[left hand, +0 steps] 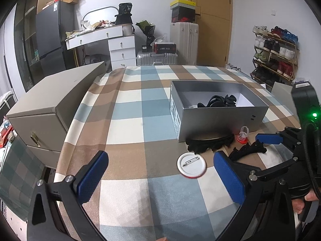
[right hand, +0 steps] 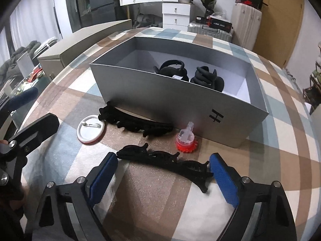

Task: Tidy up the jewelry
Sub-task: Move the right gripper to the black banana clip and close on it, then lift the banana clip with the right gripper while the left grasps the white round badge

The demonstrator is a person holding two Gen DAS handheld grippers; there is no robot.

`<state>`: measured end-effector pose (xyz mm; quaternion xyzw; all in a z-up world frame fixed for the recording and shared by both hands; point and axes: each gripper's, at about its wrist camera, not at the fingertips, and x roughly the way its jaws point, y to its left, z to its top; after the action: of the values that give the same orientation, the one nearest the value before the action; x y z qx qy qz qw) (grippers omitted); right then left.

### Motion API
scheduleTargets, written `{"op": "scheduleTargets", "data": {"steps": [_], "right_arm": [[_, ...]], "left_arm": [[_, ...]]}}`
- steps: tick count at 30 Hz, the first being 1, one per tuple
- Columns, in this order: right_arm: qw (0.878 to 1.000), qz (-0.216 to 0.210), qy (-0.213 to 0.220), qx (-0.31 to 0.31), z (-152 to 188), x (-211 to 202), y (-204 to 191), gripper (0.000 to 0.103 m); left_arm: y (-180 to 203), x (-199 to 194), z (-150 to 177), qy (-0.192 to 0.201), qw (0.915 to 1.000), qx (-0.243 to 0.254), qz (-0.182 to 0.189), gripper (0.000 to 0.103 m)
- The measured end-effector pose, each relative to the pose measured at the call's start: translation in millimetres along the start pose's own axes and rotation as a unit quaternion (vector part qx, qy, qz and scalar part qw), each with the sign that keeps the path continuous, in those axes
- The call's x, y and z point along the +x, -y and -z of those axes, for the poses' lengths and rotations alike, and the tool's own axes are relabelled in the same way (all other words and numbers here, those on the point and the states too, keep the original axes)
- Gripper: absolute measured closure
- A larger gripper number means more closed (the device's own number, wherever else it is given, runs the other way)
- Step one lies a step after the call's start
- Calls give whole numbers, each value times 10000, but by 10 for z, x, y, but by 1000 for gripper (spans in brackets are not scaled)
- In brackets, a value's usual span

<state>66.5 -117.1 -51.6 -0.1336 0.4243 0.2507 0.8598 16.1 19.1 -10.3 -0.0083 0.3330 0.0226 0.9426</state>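
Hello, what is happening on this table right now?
A person holding tongs in each hand is sorting accessories into a grey box, which already contains black pieces. The right tongs straddle a black hair clip on the checked cloth, not yet clamped. The left tongs wait open near a round badge.

Grey open box (right hand: 180,108): one, on the desk, far side of the loose pieces.
Black hair pieces inside the box (right hand: 174,70): two, side by side.
Black toothed hairbands on the desk: two, one against the box's near wall (right hand: 138,125), one nearer, between the right tool's pads (right hand: 166,160).
Round white pin badge, red rim (right hand: 91,129): one, pin side up, left of the hairbands.
Red and clear plastic piece (right hand: 186,138): one, near the box's near wall.
Tools: two, left (left hand: 160,177) and right (right hand: 163,177).
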Motion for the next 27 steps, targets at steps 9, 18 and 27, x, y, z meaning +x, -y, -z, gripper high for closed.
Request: {"op": "scheduleTargets", "data": {"steps": [9,18,27], "right_arm": [[9994,-281,-52,171,8,-27,129,50],[9995,-306,-4,26,25,-50,88,66],[9967,-759,85,-279,5,-204,-12,79]], "left_arm": [[17,4,-1,-13,10000,32,-7,1],[12,6,3,-20,10000,9,25,1],[5,22,6,-39,10000,-22,57,1]]}}
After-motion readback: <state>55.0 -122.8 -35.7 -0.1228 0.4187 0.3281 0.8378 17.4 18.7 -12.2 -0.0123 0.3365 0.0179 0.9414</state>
